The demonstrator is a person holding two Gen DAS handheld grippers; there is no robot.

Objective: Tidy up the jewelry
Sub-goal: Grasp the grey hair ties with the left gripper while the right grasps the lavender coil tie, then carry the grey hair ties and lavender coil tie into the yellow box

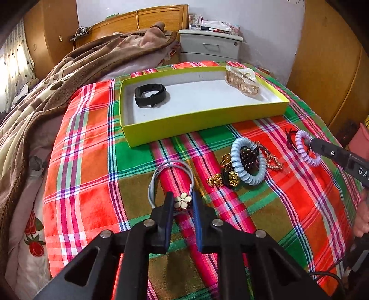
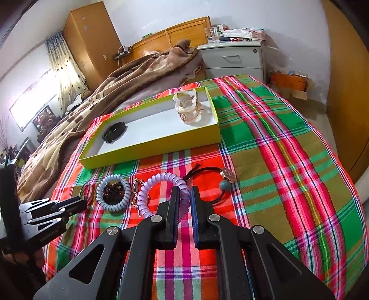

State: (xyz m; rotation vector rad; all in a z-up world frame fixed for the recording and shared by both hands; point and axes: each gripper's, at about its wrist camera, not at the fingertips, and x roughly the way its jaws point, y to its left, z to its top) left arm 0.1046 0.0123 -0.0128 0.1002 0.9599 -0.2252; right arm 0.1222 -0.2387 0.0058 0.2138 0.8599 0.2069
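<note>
A yellow-green tray (image 1: 203, 123) (image 2: 147, 147) with a white floor lies on the plaid blanket and holds a black watch band (image 1: 151, 94) (image 2: 114, 132) and a pale hair claw (image 1: 242, 80) (image 2: 188, 107). My left gripper (image 1: 182, 202) is shut on a grey hair tie with a cream flower (image 1: 183, 200). My right gripper (image 2: 184, 198) is shut on a lilac coil hair tie (image 2: 161, 191) (image 1: 307, 147). A blue coil tie (image 1: 248, 161) (image 2: 113, 192) lies on a heap of gold and dark jewelry (image 1: 226, 177). A black tie with round beads (image 2: 221, 178) lies by the right gripper.
A brown blanket (image 1: 69, 76) is heaped at the left of the bed. A grey nightstand (image 1: 209, 46) with a glass (image 1: 194, 22) stands behind the tray. A wooden wardrobe (image 1: 327, 69) is at the right.
</note>
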